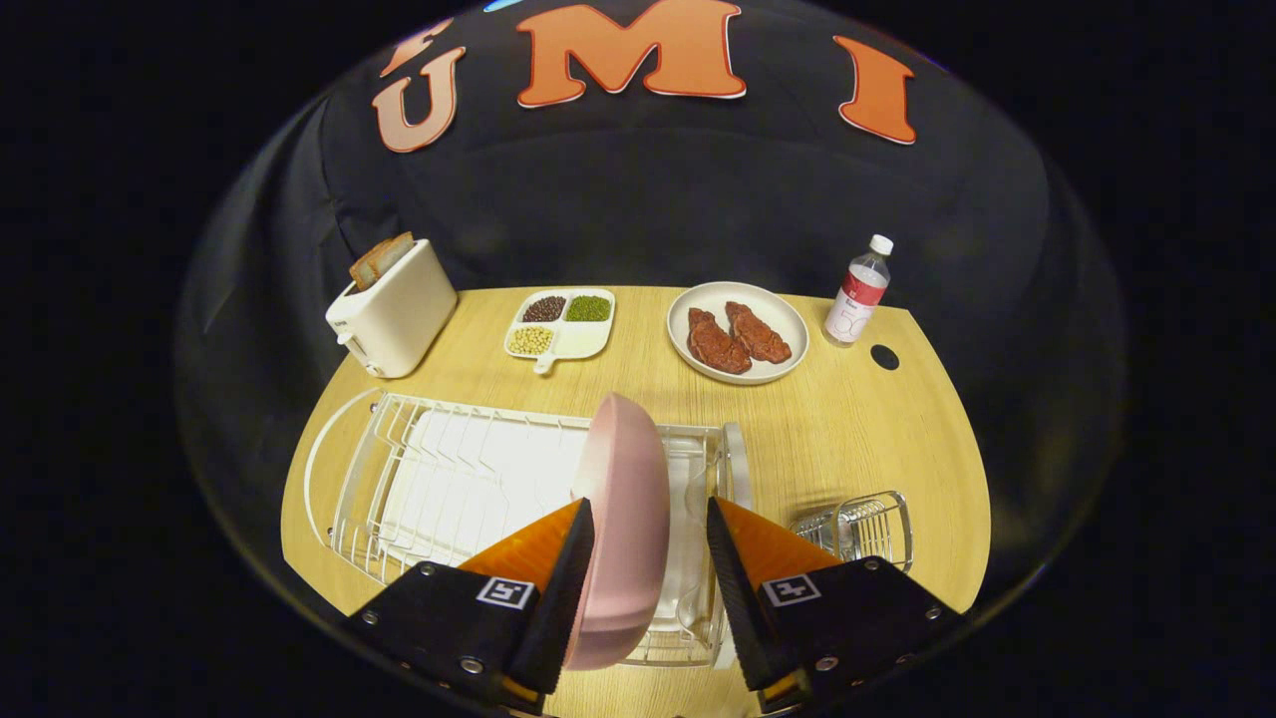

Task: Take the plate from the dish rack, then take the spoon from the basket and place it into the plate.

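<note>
Two fingers: my claw (650,558) is spread, the pink plate (623,519) on edge between them.
Contact: left finger at the plate's face; right finger apart.
Plate: upright in the white dish rack (439,479) on the counter (857,439).
Basket (862,527): wire, just right of my claw; spoon not discernible.

The gripper-mounted fisheye looks down and forward across the pale wooden table (867,439), close above the white wire dish rack (449,479).
</note>
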Available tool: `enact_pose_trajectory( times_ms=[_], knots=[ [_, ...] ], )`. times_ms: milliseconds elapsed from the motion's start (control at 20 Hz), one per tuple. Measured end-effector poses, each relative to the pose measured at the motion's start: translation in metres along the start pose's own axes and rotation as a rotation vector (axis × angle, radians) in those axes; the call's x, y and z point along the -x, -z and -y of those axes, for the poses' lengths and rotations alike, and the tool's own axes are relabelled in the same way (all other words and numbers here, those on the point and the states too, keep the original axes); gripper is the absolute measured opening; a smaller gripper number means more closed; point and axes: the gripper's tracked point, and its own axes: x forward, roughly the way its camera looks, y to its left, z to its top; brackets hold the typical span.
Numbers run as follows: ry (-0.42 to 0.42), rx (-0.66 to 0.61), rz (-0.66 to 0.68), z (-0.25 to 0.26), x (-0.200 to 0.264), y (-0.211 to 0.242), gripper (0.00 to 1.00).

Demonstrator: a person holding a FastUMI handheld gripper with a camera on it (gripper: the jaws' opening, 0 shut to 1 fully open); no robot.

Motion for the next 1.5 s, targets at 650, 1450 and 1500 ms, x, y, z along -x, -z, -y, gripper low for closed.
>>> enact_pose_trajectory(
  times_ms=[650, 1450, 1500],
  knots=[
    [0.097, -0.080, -0.043, 0.002, -0.013, 0.005, 0.33],
    [0.162, -0.071, 0.163, 0.000, 0.032, -0.036, 0.30],
    [0.145, -0.071, 0.178, -0.002, 0.041, -0.037, 0.30]
  ],
)
